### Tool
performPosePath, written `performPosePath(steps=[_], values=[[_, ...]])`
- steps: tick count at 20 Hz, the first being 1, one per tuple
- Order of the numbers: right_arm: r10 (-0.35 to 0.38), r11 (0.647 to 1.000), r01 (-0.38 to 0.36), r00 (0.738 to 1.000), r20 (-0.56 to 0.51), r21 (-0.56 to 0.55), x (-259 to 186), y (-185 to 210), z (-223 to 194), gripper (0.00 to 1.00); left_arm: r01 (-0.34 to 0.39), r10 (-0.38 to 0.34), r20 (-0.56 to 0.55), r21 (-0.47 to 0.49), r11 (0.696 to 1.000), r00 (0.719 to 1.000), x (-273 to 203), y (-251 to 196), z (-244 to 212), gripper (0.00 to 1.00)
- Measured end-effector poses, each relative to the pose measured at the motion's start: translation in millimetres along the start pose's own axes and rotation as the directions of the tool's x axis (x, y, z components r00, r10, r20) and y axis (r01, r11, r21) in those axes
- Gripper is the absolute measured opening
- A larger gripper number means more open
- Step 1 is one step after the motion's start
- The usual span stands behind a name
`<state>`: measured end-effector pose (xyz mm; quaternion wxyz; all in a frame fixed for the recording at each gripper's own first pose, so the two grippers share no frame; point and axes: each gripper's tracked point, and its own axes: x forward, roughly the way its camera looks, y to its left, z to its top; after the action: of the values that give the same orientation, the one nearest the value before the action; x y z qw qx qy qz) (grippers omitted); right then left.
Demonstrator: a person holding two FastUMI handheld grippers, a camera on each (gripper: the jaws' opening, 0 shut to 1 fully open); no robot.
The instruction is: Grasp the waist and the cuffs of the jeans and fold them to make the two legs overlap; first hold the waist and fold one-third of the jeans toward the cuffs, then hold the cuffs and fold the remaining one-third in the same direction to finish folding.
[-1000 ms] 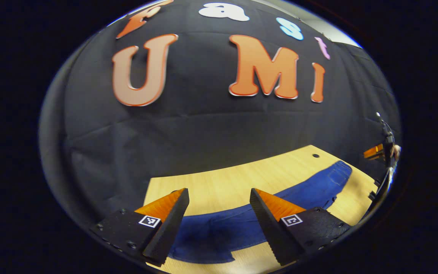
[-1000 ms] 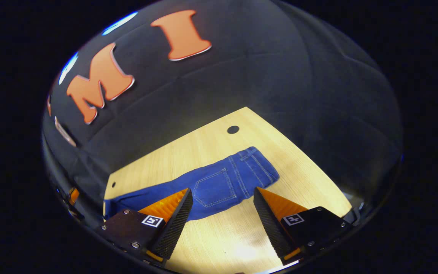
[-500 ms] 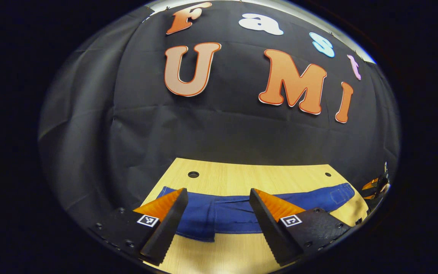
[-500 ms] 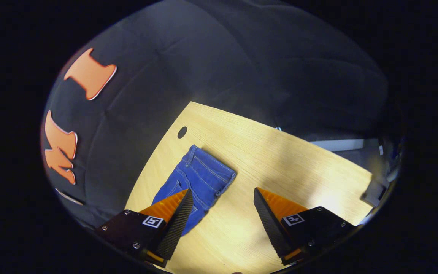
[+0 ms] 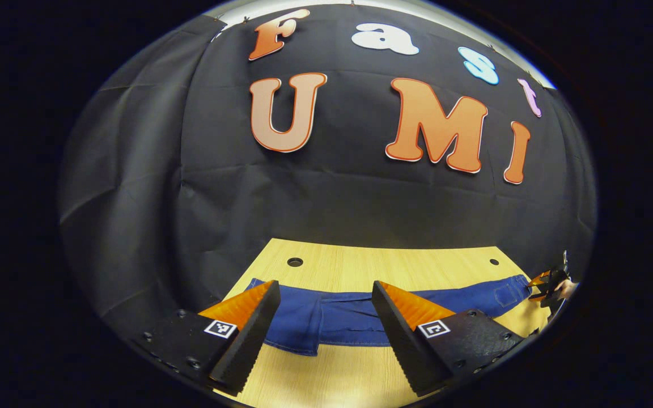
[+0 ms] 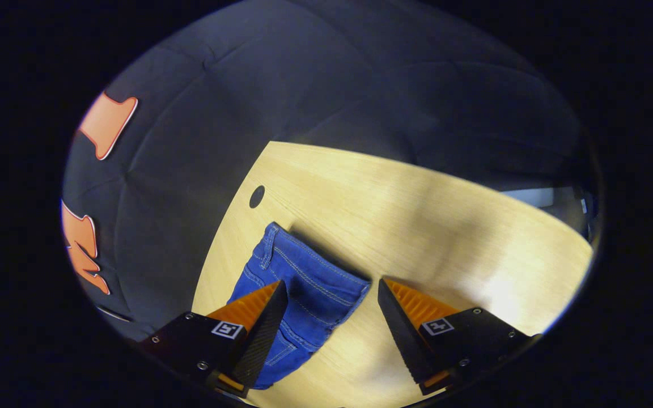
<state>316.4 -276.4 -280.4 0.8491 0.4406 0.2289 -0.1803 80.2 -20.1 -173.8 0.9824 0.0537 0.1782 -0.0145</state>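
Pale wooden table (image 6: 417, 215), blue jeans (image 5: 349, 317) flat on it

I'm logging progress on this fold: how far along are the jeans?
Done: the jeans lie flat in one long narrow strip on the table, so the legs already seem overlapped. In hand: the right gripper is open at the waist end, the left gripper open above the cuff end; neither grips yet. Left: both one-third folds.
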Motion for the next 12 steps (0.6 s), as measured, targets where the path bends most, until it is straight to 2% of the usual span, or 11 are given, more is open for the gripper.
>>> performPosePath(steps=[1,2,3,5,8,9,12], values=[[-0.01,1.0,0.009,1.0,0.018,0.025,6.6,2.0,3.2,0.98,-0.012,0.012,0.002,-0.023,1.0,1.0,1.9,3.3,0.9,1.0],[-0.055,0.996,0.053,0.998,0.027,0.069,12.6,-2.5,4.5,0.96,-0.019,0.019,0.0,-0.035,0.999,1.0,3.1,5.7,0.4,1.0],[-0.083,0.991,0.079,0.996,0.034,0.111,14.6,-3.1,5.0,0.78,-0.027,0.027,-0.006,-0.038,0.999,1.0,2.9,8.7,-0.3,1.0],[-0.128,0.983,0.12,0.991,0.049,0.14,22.7,-4.7,4.0,0.57,-0.048,0.048,-0.014,-0.021,0.999,0.999,1.3,18.2,0.1,1.0],[-0.109,0.991,0.104,0.992,0.065,0.083,26.0,-3.4,2.4,0.2,-0.053,0.053,-0.024,-0.034,0.998,0.998,0.2,33.5,-2.9,1.0],[-0.111,0.989,0.104,0.991,0.068,0.107,13.2,5.5,3.1,0.01,-0.057,0.055,-0.032,-0.043,0.997,0.998,1.6,41.2,-5.0,1.0],[-0.069,0.996,0.06,0.989,0.13,0.073,-8.4,29.1,16.3,0.0,-0.048,0.047,-0.018,-0.064,0.997,0.999,6.9,57.7,-0.9,1.0]])
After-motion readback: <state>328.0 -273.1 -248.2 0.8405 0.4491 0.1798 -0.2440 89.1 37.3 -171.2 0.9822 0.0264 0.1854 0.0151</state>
